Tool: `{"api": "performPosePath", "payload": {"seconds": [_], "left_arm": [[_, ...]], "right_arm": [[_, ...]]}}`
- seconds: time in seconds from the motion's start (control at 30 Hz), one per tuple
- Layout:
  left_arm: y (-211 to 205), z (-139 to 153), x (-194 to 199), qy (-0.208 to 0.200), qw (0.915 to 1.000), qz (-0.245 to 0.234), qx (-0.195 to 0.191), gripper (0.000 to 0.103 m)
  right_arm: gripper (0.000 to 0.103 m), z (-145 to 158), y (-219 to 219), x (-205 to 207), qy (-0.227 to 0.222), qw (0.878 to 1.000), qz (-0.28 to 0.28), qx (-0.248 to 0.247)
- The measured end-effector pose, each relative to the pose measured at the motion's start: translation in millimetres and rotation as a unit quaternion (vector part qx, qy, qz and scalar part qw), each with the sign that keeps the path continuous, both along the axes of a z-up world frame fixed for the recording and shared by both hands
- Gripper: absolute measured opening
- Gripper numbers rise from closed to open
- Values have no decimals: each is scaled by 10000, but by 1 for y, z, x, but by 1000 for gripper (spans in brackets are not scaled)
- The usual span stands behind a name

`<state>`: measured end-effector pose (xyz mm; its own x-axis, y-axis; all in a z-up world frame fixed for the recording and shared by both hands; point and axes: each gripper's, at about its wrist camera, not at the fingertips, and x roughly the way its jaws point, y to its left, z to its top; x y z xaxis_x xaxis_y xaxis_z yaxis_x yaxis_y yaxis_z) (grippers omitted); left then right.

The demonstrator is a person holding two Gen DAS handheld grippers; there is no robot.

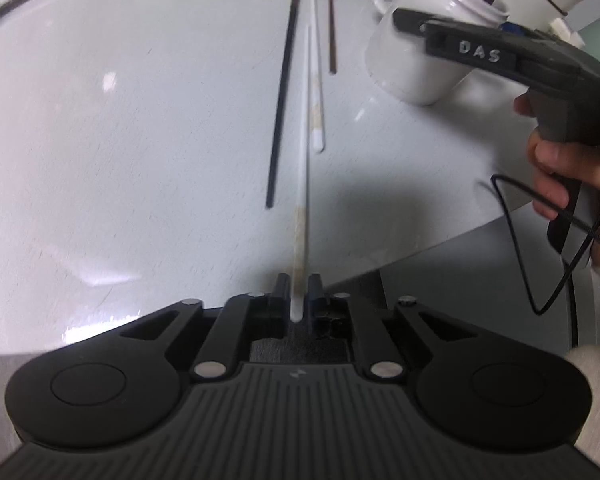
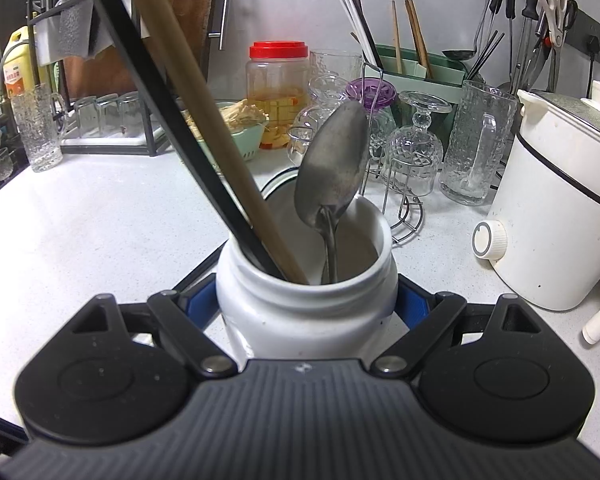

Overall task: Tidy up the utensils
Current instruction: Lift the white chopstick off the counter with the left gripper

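Kitchen table (image 1: 100,120): right claw (image 2: 306,300) steadies white jar (image 2: 306,312); left claw (image 1: 299,292) pinches white chopstick (image 1: 302,200) for loading.

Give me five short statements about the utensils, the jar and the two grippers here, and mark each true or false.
1. The left gripper has a white chopstick between its jaws. True.
2. The right gripper is empty. False: its jaws are closed on the white jar.
3. A metal spoon stands in the jar, bowl end up. True.
4. The jar holds nothing but the spoon. False: a black chopstick and a brown stick lean in it too.
5. No utensils remain on the counter. False: a black chopstick, a second white chopstick and a brown-handled spoon lie there.
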<state>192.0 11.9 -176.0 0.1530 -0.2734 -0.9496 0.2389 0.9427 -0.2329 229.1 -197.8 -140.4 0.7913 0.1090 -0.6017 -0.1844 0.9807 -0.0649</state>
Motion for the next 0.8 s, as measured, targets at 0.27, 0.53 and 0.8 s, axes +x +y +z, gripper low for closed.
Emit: {"api": "performPosePath", "payload": {"seconds": [0.27,0.53,0.8], "left_arm": [[5,-17,1,451,9987,190,-131,28],[2,-23,3,479,9986,68,-230,9],[10,-20,-16,621,9973,-107,-379,8]], "right_arm": [[91,0,0,0,-7,10000,12,1],[91,0,1,0,-18,10000,19,5],[91,0,0,0,-11,10000,14,36]]}}
